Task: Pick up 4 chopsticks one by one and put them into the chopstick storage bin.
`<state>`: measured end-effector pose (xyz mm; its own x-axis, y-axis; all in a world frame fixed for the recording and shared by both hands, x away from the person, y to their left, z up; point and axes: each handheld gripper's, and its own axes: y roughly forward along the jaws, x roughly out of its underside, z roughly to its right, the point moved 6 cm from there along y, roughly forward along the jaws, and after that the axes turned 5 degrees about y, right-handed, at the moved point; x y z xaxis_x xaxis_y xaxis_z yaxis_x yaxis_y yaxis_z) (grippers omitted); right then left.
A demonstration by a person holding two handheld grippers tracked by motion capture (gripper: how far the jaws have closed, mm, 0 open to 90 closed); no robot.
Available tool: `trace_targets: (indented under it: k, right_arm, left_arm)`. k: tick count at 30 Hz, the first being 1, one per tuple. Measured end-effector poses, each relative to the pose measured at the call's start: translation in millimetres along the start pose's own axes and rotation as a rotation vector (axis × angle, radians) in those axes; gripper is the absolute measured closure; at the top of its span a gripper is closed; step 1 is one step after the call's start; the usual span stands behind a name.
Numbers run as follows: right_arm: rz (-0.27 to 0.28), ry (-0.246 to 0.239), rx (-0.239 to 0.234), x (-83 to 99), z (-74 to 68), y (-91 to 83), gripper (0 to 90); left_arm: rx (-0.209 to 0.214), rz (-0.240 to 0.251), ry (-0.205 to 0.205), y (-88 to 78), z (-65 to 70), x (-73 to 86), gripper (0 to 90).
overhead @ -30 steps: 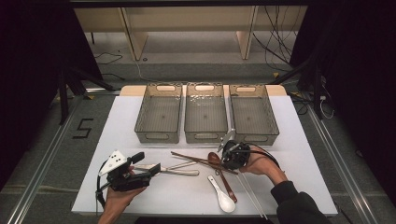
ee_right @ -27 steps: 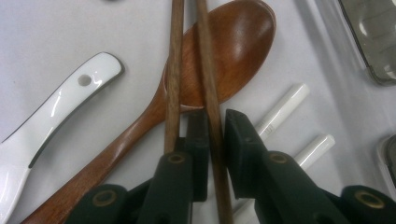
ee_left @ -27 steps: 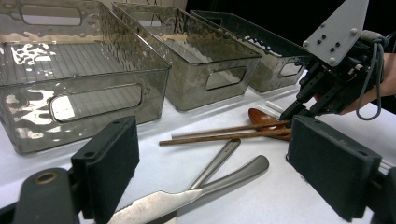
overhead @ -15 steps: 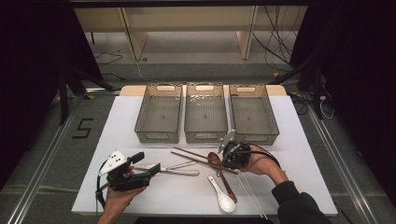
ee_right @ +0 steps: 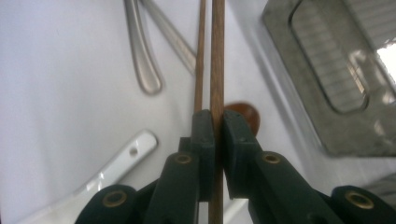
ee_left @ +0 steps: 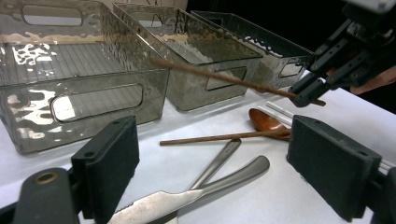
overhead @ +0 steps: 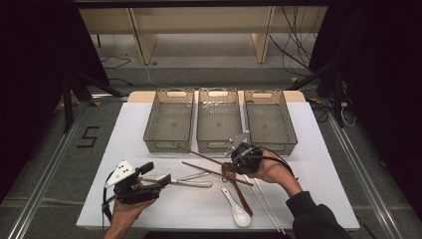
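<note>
My right gripper point(overhead: 232, 163) is shut on a brown wooden chopstick point(overhead: 199, 153), its jaws having just been closing on it. The chopstick hangs above the table and points toward the front of the bins. The right gripper view has the pads point(ee_right: 204, 128) pressed on the chopstick point(ee_right: 217, 70). A second brown chopstick point(overhead: 214, 173) lies on the white table beside a wooden spoon point(overhead: 239, 191). My left gripper point(overhead: 158, 174) rests open at the front left, over a knife point(ee_left: 154, 205) and a metal utensil handle point(ee_left: 233, 172). From there the right gripper point(ee_left: 310, 91) holds the chopstick point(ee_left: 224, 77) aloft.
Three clear grey bins point(overhead: 168, 142) stand side by side at the back of the table. A white ceramic spoon point(overhead: 236, 209) and a pair of white chopsticks point(overhead: 266, 201) lie near the front right. The person's hands come in from the table's front edge.
The right gripper has risen a little and lifted one brown chopstick off the table; its far tip now sits higher, near the bins. The left gripper has stayed put.
</note>
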<state>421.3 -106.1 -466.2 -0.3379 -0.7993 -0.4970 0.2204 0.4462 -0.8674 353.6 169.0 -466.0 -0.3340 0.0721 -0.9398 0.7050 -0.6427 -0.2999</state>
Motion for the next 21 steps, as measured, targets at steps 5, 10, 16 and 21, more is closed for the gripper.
trace_targets:
  k: [5, 10, 16, 21]
  right_arm:
    - [0.089, 0.081, -0.003, -19.3, 0.8, -3.9, 84.6]
    - [0.161, 0.166, 0.016, -41.7, 6.4, -4.8, 84.6]
    - [0.218, 0.278, 0.033, -68.4, 17.4, 2.1, 84.6]
    - [0.263, 0.341, 0.042, -90.9, 23.1, 7.2, 84.5]
  left_arm:
    - [0.000, 0.000, 0.000, -0.1, 0.2, -0.1, 16.0]
    - [0.002, 0.001, 0.001, -0.4, 0.6, -0.3, 16.0]
    - [0.001, 0.005, -0.003, -1.4, 0.2, -0.7, 16.0]
    - [0.001, 0.008, -0.003, -2.0, 0.2, -0.9, 16.0]
